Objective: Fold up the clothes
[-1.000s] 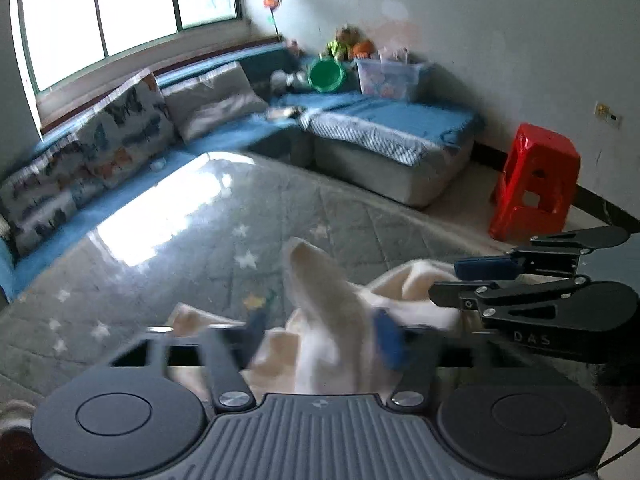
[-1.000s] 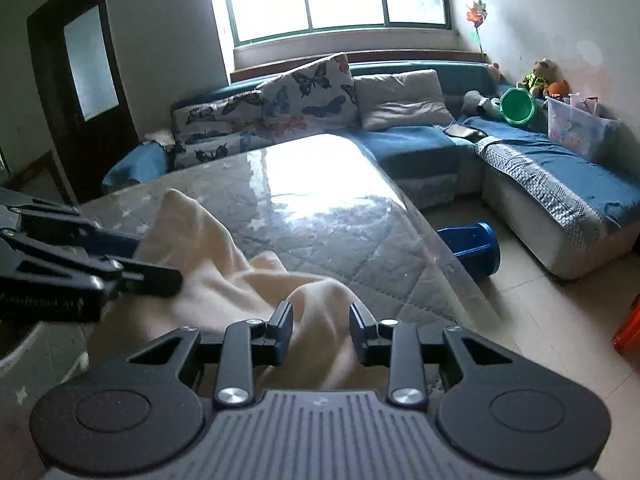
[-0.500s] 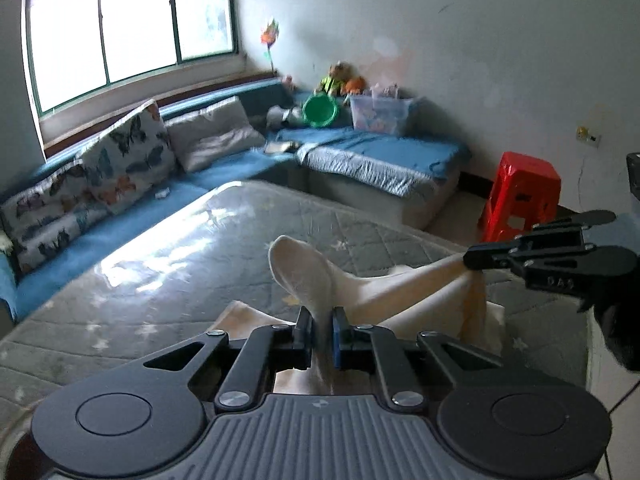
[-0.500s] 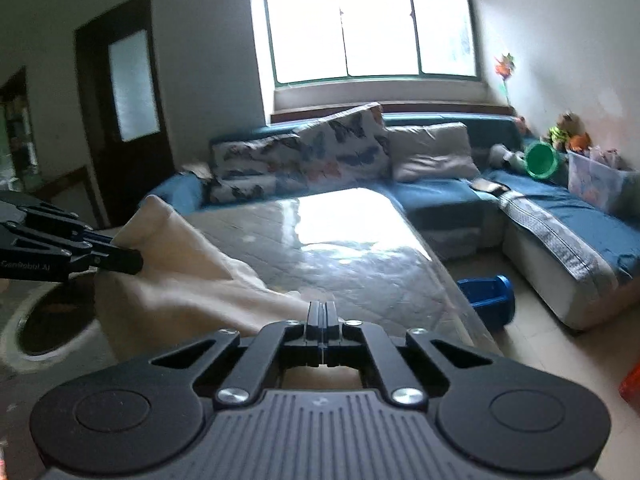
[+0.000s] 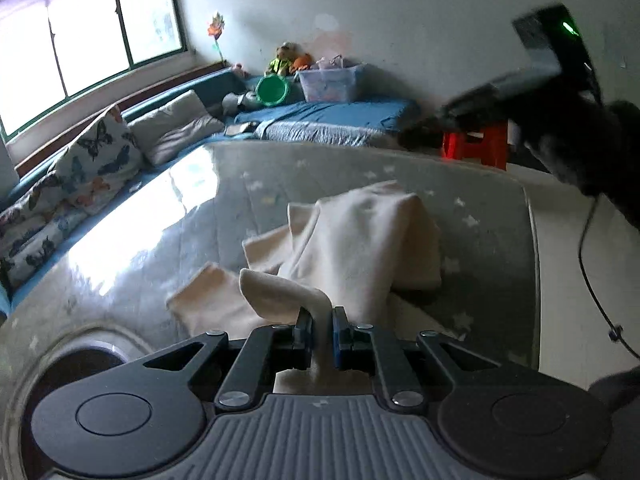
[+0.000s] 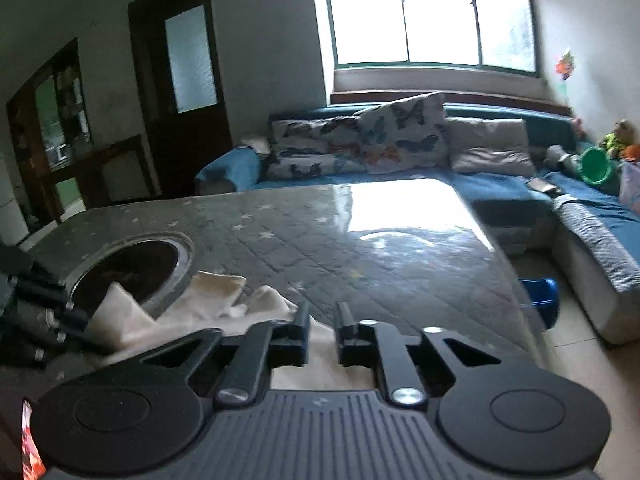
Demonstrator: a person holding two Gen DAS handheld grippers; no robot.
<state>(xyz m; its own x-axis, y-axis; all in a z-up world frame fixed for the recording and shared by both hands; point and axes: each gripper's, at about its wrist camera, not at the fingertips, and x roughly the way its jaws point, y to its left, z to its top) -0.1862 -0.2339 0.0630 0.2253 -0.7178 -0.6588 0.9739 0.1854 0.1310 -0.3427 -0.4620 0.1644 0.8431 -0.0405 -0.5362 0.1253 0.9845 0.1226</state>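
Nearest you, your left gripper [image 5: 322, 330] pinches a raised fold of the cream, soft-knit garment [image 5: 360, 236], though its jaws are easing apart a little with the cloth between the pads, so firm up that pinch before you carry the fold any further. Your right gripper [image 6: 323, 334] is letting go: its jaws are opening and nothing sits between the fingertips, the cream cloth lying just beneath and behind them. The garment lies bunched on the near end of the grey quilted, star-printed table top [image 5: 180, 216], with one peak standing up and a flat flap spread toward the round dark opening set in the table [image 6: 128, 268]. Judging by the crumpled heap, the fold is early. Lay your held edge down flat away from that hole, keep the cloth taut and low, then bring the free right gripper to the far corner of the garment to square it. Beyond the table, the blue sofa with butterfly cushions [image 6: 360, 148] plays no part.
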